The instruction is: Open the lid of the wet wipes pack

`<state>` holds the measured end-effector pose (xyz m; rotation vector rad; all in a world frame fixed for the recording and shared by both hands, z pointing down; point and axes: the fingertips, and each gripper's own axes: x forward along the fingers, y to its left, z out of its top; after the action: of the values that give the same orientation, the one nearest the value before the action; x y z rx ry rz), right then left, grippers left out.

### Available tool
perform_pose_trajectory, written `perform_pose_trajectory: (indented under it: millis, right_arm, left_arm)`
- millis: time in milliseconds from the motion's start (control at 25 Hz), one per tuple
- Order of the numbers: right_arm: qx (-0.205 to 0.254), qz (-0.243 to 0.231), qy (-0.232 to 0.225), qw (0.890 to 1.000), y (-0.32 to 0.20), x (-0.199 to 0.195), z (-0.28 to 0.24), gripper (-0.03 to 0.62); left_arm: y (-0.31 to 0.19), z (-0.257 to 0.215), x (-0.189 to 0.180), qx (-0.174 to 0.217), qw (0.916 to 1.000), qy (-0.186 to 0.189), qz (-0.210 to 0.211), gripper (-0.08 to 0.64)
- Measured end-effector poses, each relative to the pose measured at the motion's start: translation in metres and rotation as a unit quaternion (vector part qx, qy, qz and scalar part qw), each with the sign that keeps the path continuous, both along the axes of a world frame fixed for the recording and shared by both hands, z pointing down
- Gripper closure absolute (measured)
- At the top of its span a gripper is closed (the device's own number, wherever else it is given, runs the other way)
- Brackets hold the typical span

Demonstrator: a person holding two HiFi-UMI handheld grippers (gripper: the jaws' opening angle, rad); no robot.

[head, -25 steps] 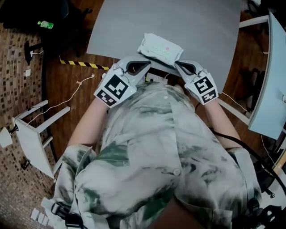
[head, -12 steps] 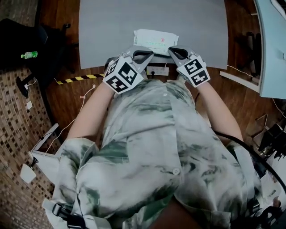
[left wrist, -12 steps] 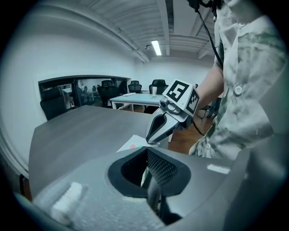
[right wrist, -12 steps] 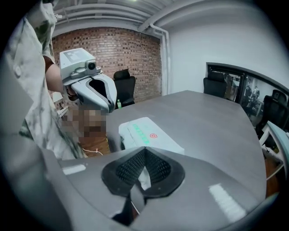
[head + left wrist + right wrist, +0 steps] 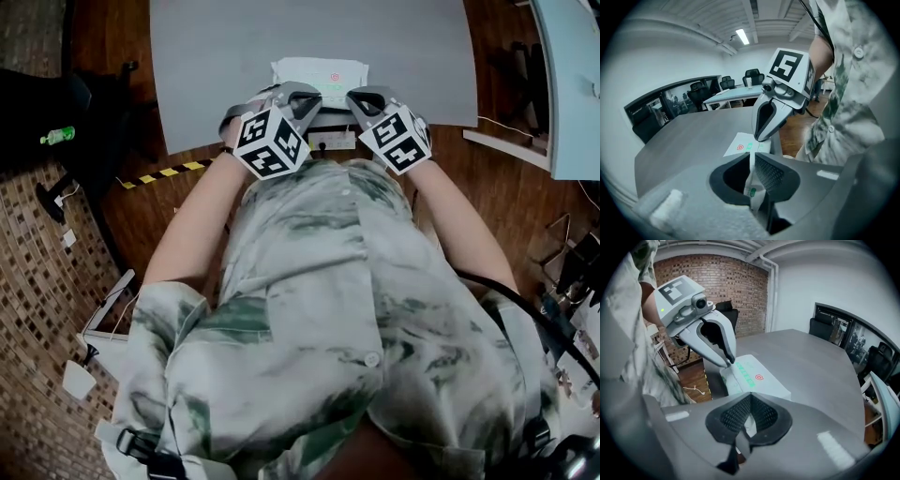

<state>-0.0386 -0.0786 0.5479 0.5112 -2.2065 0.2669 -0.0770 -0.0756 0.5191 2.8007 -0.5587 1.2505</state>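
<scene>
The white wet wipes pack lies flat at the near edge of the grey table, its lid down. My left gripper is at the pack's near left end. In the left gripper view it is shut on a fold of the pack wrapper. My right gripper is at the near right end. In its own view it is shut on white wrapper film, with the pack just beyond. Each gripper shows in the other's view: the right gripper, the left gripper.
A black office chair and a green bottle are on the floor to the left. Yellow-black tape runs under the table's edge. A pale table stands at the right. More chairs and desks stand beyond the grey table.
Both grippers have drawn closer together on the pack's near edge and now pinch its wrapper. The head view has swung, so the table sits squarer and higher in view.
</scene>
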Motion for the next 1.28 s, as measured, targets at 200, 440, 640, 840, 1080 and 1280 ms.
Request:
perform_pose_trajectory:
  millis: [200, 440, 640, 840, 1080, 1280]
  right_arm:
    - [-0.006, -0.002, 0.007, 1.000, 0.000, 0.000, 0.001, 0.591]
    - [-0.002, 0.001, 0.007, 1.000, 0.000, -0.004, 0.002, 0.592]
    - [-0.001, 0.004, 0.006, 1.000, 0.000, -0.005, 0.001, 0.594]
    - [0.000, 0.003, 0.002, 1.000, 0.001, -0.007, 0.000, 0.594]
    - [-0.003, 0.004, 0.003, 1.000, 0.002, -0.007, 0.001, 0.594]
    - [-0.002, 0.004, 0.002, 1.000, 0.001, -0.008, 0.000, 0.594]
  left_arm:
    - [-0.004, 0.009, 0.008, 0.018, 0.9983, -0.043, 0.036, 0.497]
    - [-0.002, 0.020, 0.011, 0.029, 0.9936, -0.079, 0.075, 0.497]
    - [-0.002, 0.020, 0.009, 0.031, 0.9923, -0.093, 0.076, 0.492]
    - [-0.004, 0.019, 0.007, 0.002, 0.9943, -0.089, 0.058, 0.502]
    - [-0.002, 0.017, 0.007, -0.009, 0.9940, -0.086, 0.067, 0.535]
    - [-0.008, 0.004, 0.006, -0.012, 0.9948, -0.074, 0.068, 0.545]
